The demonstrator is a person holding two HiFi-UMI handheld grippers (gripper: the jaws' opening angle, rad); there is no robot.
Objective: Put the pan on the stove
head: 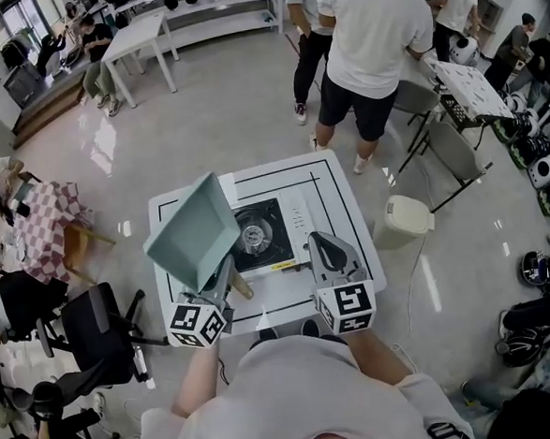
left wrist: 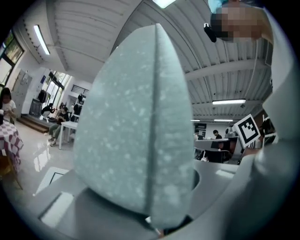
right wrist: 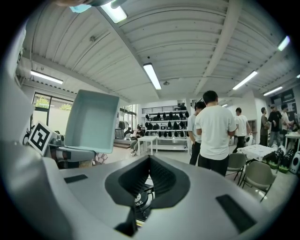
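The square pale-green pan (head: pixel 193 231) hangs tilted in the air over the left edge of the stove (head: pixel 268 231), its tan handle (head: pixel 241 287) clamped in the left gripper (head: pixel 215 282). The right gripper (head: pixel 326 253), just right of the stove, has its jaws pressed together on nothing. The stove's yellow label (head: pixel 280 265) runs along its front edge (too small to read).

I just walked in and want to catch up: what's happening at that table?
A person holds a gripper in each hand. The left gripper is shut on a pale green square pan, held tilted in the air over the left side of the table. The stove sits on the table with its burner bare, so the pan isn't on it yet. The right gripper is shut and empty, near the stove.
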